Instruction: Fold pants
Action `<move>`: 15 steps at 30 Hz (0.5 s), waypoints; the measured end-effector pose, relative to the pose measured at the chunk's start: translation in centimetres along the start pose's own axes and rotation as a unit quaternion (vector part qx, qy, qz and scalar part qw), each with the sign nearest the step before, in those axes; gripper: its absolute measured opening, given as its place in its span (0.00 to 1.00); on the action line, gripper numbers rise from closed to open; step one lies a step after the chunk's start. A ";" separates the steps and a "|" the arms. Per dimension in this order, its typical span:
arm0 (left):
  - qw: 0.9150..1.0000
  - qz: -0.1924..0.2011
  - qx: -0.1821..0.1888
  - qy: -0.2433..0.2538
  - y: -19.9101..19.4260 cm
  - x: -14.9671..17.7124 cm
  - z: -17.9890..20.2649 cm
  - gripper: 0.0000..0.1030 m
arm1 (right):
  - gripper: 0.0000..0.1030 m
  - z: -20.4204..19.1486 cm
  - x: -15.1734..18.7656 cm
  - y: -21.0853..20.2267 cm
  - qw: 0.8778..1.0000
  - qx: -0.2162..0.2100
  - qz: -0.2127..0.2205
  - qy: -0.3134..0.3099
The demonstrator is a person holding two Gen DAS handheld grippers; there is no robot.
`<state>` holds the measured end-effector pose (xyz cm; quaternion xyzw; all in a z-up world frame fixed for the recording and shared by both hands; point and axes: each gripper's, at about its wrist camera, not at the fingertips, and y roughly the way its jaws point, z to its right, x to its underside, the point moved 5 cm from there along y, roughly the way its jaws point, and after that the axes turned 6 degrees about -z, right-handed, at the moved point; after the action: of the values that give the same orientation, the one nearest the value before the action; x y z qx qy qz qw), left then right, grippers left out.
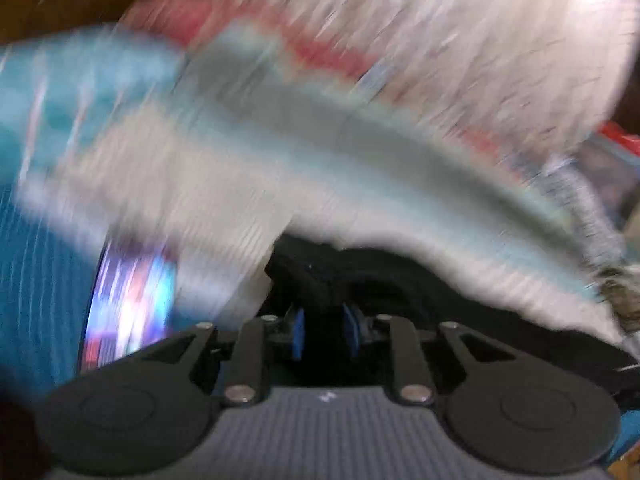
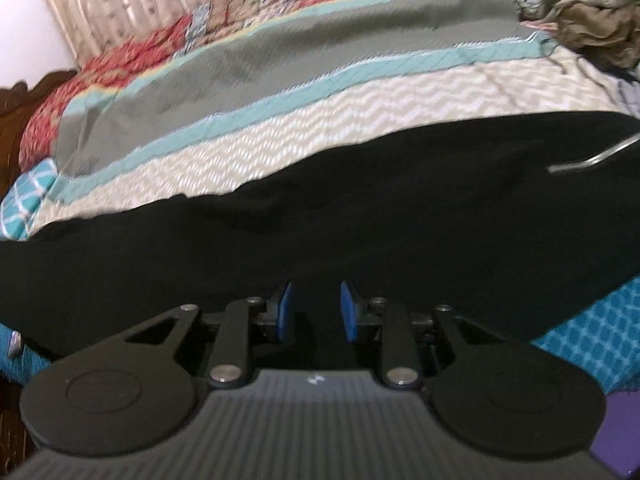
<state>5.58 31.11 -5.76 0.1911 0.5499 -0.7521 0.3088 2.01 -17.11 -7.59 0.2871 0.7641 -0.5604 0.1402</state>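
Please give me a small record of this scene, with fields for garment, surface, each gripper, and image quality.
garment: black pants, spread across the bed
surface: striped quilt
other: crumpled olive cloth at far right
left gripper: blue pads apart, dark fabric between them; grip unclear
right gripper: open, at the pants' near edge
image quality: left view heavily blurred

pants (image 2: 320, 216): black | quilt (image 2: 280, 120): teal, grey, red, cream chevron stripes | claw pads (image 2: 285, 312): blue
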 end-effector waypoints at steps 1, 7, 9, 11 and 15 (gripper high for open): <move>0.999 -0.033 -0.025 -0.016 1.2 1.4 -1.0 0.29 | 0.29 0.0 0.2 0.2 1.000 0.000 -0.006 -0.001; 0.997 0.005 -0.036 -0.064 -3.3 2.8 -2.2 0.43 | 0.29 -0.5 0.5 0.8 1.000 -0.011 -0.023 0.000; 0.995 0.042 -0.015 -0.084 -5.7 1.6 -1.9 0.41 | 0.29 -0.9 0.2 0.4 1.000 -0.024 -0.012 -0.004; 0.993 0.074 0.024 -0.085 -7.2 -0.3 -0.7 0.41 | 0.29 -1.5 0.1 0.1 0.999 -0.038 -0.003 -0.008; 0.994 0.072 0.076 -0.024 -6.1 -1.8 4.4 0.41 | 0.29 -2.8 0.6 0.3 0.998 -0.061 -0.003 -0.024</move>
<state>2.97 28.63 1.14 0.2352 0.4687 -0.7719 0.3594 1.99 -14.28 -7.17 0.2618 0.7942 -0.5199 0.1744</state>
